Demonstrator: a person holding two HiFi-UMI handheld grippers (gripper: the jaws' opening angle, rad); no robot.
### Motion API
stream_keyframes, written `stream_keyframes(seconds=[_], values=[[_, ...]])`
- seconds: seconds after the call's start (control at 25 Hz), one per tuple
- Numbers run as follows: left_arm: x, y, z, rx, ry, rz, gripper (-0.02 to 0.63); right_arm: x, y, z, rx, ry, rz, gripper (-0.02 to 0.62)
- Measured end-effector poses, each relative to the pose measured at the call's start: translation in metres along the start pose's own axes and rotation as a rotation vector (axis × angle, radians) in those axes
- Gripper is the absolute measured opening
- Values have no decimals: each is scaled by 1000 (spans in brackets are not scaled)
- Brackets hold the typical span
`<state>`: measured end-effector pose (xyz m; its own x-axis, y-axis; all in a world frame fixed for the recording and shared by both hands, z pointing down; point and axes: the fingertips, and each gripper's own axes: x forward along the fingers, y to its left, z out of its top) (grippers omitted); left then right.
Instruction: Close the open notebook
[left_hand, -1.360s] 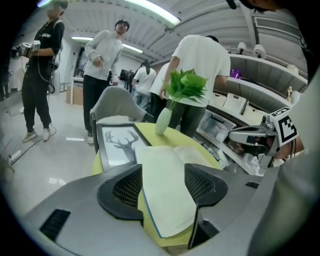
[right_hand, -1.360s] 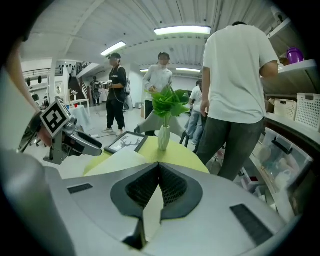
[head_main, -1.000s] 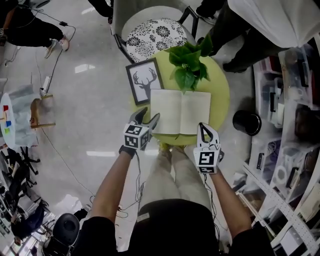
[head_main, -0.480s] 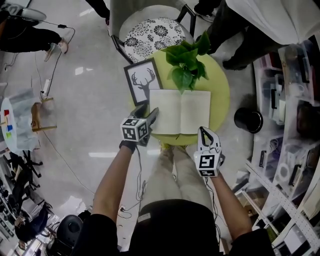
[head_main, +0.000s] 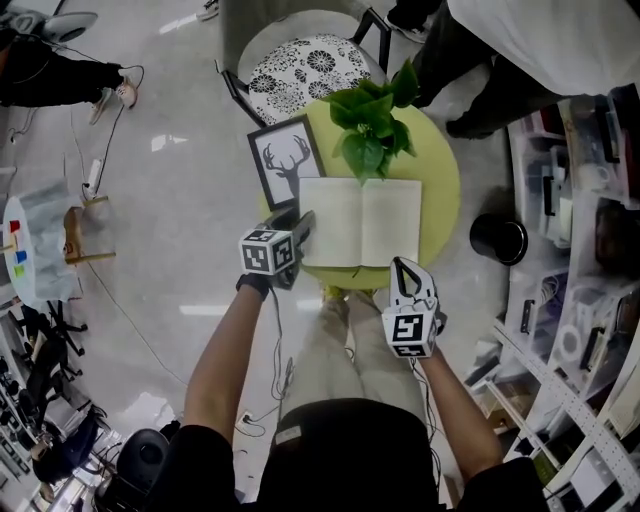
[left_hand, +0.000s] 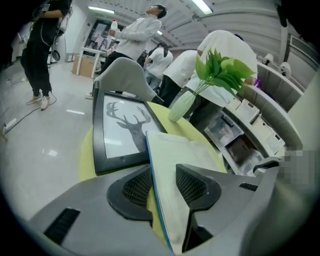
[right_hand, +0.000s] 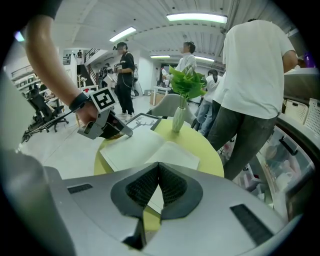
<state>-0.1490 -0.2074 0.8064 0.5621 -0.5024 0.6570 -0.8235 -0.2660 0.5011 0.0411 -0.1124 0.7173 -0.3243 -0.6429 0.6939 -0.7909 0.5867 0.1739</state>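
The open notebook (head_main: 360, 222) lies on the round yellow-green table (head_main: 440, 180), cream pages up. My left gripper (head_main: 300, 232) is at its left edge. In the left gripper view, the blue-edged left cover and pages (left_hand: 185, 160) stand between the pads of the left gripper (left_hand: 162, 187). Its jaws have just been closing and now pinch that left half. My right gripper (head_main: 403, 268) hovers at the table's near edge, just short of the notebook's right page (right_hand: 165, 152). The right gripper (right_hand: 159, 187) has its pads together and holds nothing.
A black-framed deer picture (head_main: 285, 160) lies just left of the notebook. A leafy plant in a white vase (head_main: 375, 125) stands behind it. A patterned chair (head_main: 305, 65) is beyond the table, a black bin (head_main: 495, 238) and shelves (head_main: 590, 250) to the right. People (right_hand: 255, 75) stand close by.
My left gripper has slid onto the notebook's left edge, rolled a little, and its jaws have narrowed around it. My right gripper has crept slightly toward the table.
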Motion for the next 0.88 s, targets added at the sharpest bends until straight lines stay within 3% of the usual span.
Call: stream_keyframes(seconds=[0.6, 0.88], values=[[-9, 1, 5, -17, -4, 32, 111, -14, 1, 19, 21, -22, -12, 0], [-16, -5, 12, 5, 8, 29, 97, -18, 7, 13, 102, -17, -9, 0]])
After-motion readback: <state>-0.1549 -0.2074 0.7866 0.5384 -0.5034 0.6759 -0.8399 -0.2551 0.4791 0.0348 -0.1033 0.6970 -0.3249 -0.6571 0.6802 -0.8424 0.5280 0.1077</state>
